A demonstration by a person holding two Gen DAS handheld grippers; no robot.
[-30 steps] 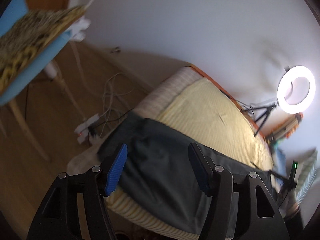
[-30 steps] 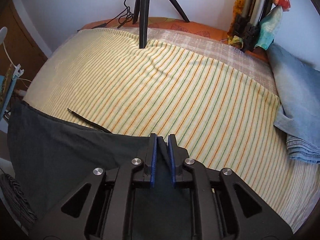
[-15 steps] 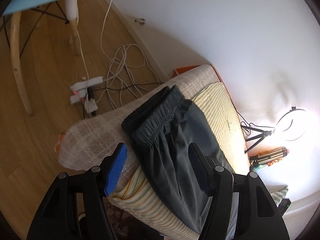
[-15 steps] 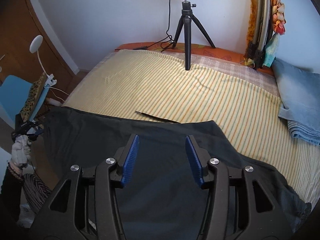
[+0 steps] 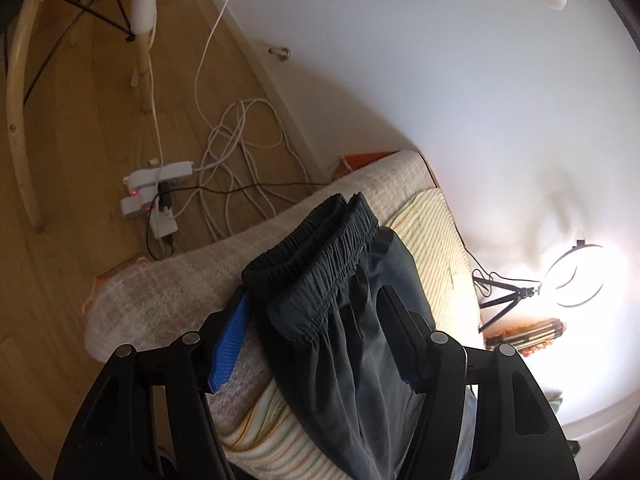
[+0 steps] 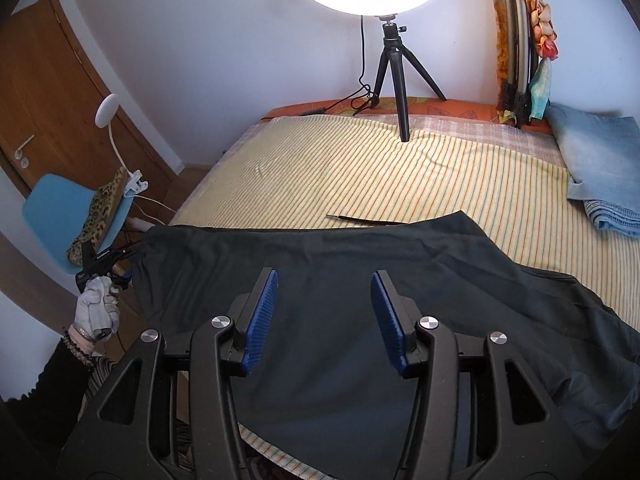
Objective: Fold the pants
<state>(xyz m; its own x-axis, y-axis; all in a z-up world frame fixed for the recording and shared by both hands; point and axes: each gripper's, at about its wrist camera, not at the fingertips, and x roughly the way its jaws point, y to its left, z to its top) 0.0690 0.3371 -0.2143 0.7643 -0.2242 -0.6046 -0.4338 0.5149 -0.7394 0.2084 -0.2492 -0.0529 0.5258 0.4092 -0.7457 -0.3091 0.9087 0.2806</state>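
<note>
Dark grey pants [image 6: 440, 280] lie spread across the striped sheet [image 6: 360, 168] of the bed. Their elastic waistband [image 5: 320, 236] hangs at the bed's end. My left gripper [image 5: 314, 294] straddles that waistband corner; its jaws are closing a little and the pads are not pressing on the cloth. From the right wrist view, a gloved hand [image 6: 96, 308] holds the left gripper [image 6: 134, 262] at the pants' left end. My right gripper [image 6: 324, 276] hovers open above the middle of the pants with nothing between its fingers.
A ring light on a tripod [image 6: 394, 80] stands at the back of the bed. Folded jeans [image 6: 592, 168] lie at the right. A thin dark strip [image 6: 360, 220] lies on the sheet. A blue chair [image 6: 56, 208] and floor cables [image 5: 240, 152] sit beside the bed's end.
My right gripper let go of the pants' edge, opened and drew back upward. My left gripper rolled and sank to the waistband at the bed's end.
</note>
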